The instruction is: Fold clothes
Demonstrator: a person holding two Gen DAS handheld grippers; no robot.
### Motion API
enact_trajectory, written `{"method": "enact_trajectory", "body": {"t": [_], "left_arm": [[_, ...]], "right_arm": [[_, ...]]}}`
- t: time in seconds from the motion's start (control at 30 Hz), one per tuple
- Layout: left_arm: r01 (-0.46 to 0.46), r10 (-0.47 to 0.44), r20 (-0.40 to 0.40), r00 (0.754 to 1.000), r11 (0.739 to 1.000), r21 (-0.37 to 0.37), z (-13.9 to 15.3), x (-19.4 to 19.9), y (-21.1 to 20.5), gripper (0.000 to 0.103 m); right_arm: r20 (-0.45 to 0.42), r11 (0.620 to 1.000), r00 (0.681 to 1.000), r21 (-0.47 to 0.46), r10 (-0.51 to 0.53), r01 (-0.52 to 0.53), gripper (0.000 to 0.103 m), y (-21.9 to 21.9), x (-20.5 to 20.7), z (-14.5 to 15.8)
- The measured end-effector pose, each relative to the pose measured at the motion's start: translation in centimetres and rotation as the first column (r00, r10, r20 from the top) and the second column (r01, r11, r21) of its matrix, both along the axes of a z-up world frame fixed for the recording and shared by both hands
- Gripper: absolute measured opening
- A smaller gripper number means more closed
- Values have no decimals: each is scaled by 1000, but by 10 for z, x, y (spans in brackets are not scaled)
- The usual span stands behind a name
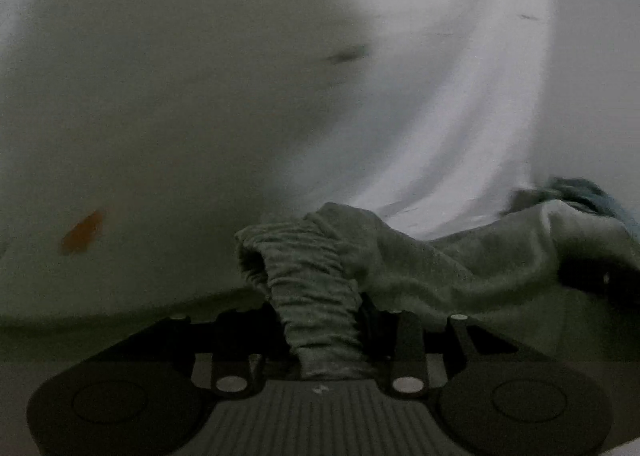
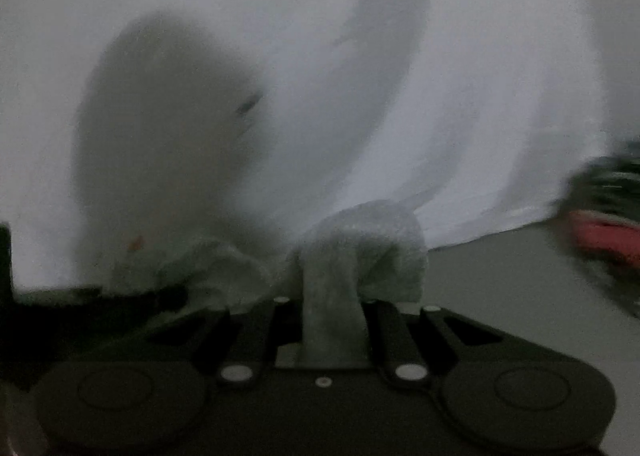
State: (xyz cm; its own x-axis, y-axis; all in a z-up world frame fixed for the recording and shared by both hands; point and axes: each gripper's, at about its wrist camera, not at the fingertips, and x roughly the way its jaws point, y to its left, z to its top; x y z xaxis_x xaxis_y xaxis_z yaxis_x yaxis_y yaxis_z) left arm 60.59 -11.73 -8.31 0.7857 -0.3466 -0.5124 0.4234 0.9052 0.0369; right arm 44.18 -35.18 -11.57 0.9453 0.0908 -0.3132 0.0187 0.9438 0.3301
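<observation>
Left wrist view: left tool [image 1: 320,336] clamped on a bunched band of the grey-green garment [image 1: 420,264], which trails right over the white sheet [image 1: 440,96]. Right tool [image 2: 332,320] clamped on another fold of it.

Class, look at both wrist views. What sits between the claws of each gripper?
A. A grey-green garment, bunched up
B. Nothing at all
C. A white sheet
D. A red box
A: bunched folds of the grey-green garment are pinched in the left claw, and the right claw clamps another part of it.
</observation>
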Motion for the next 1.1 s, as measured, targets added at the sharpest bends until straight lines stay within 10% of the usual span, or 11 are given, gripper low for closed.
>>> {"method": "enact_trajectory", "body": {"t": [0.23, 0.43, 0.5, 0.63, 0.73, 0.87, 1.1], "left_arm": [[243, -239, 66, 969, 968, -66, 54, 31, -180, 39], [485, -465, 167, 869, 867, -111, 109, 74, -360, 44], [523, -513, 124, 850, 848, -78, 96, 91, -420, 51], [406, -408, 2, 913, 909, 99, 10, 130, -498, 75], [362, -355, -76, 932, 922, 134, -41, 145, -484, 75], [347, -346, -45, 937, 937, 41, -32, 123, -431, 81], [390, -391, 212, 896, 920, 47, 54, -1, -318, 91]], "right_arm": [[151, 952, 940, 74, -307, 299, 11, -131, -48, 35], [306, 855, 800, 123, -516, 504, 11, -243, -76, 75], [262, 809, 766, 157, -587, 566, 12, -283, -77, 69], [-77, 712, 715, 69, -695, 699, 41, -344, -37, 9], [-185, 663, 649, -24, -738, 748, 54, -341, -19, -40], [-132, 646, 635, -65, -761, 761, 84, -299, -30, -53], [10, 742, 746, -97, -666, 663, 100, -195, -73, 0]]}}
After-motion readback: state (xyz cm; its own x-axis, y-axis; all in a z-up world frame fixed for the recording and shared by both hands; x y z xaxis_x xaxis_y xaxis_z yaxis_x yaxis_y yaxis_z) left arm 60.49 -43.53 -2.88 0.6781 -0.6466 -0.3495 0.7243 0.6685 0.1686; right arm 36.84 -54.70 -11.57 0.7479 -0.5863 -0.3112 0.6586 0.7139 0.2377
